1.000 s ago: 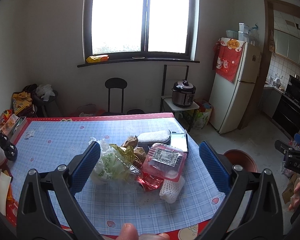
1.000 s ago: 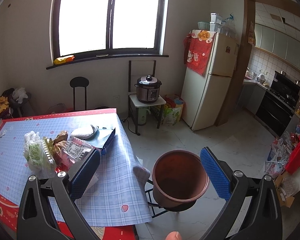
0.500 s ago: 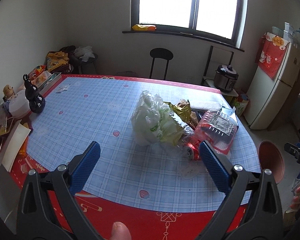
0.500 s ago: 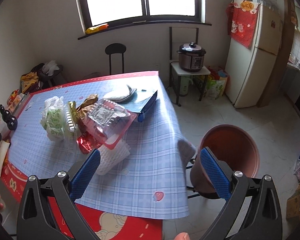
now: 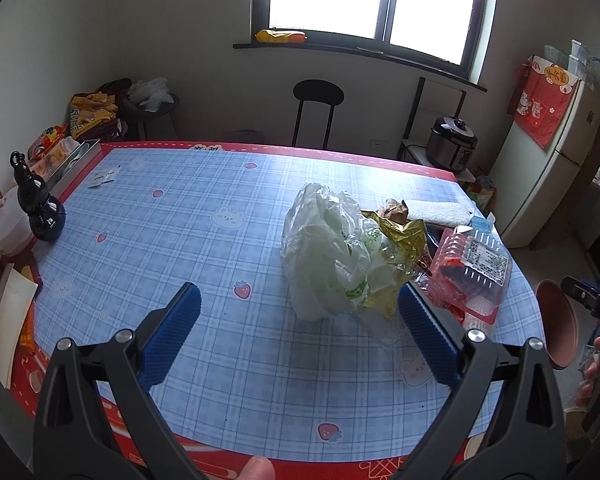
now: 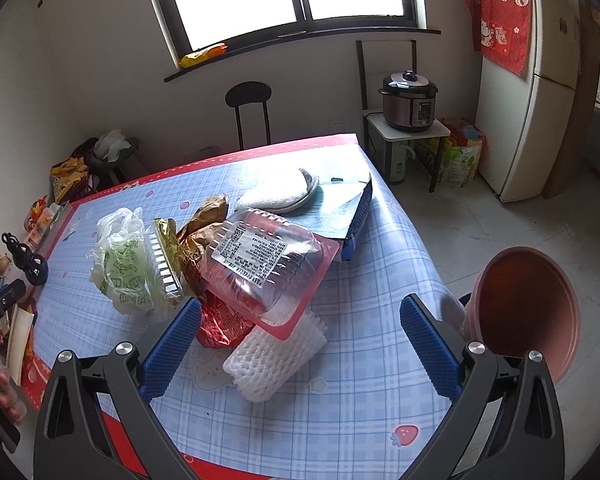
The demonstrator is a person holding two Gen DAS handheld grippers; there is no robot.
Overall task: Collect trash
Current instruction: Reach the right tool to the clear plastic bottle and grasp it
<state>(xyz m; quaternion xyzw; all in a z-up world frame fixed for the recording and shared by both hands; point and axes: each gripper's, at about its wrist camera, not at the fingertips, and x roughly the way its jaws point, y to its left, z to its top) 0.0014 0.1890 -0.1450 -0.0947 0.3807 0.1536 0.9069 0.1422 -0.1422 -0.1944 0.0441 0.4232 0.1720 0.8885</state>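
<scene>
Checked table (image 5: 188, 240), trash pile (image 6: 236, 256) beyond both grippers' spread, empty jaws

The left gripper (image 5: 298, 322) is hovering, jaws spread wide, over the desk (image 5: 180, 240), facing a crumpled white plastic bag (image 5: 326, 256) lying beside a clear tray (image 5: 474, 268).

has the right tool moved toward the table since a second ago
Yes. The right tool has swung left: the bin sat between its fingers, now the foam net does.

Blue-checked tablecloth (image 5: 204, 240), red-bordered; terracotta bin (image 6: 528, 312); blue-padded tongs (image 6: 300, 336).
</scene>
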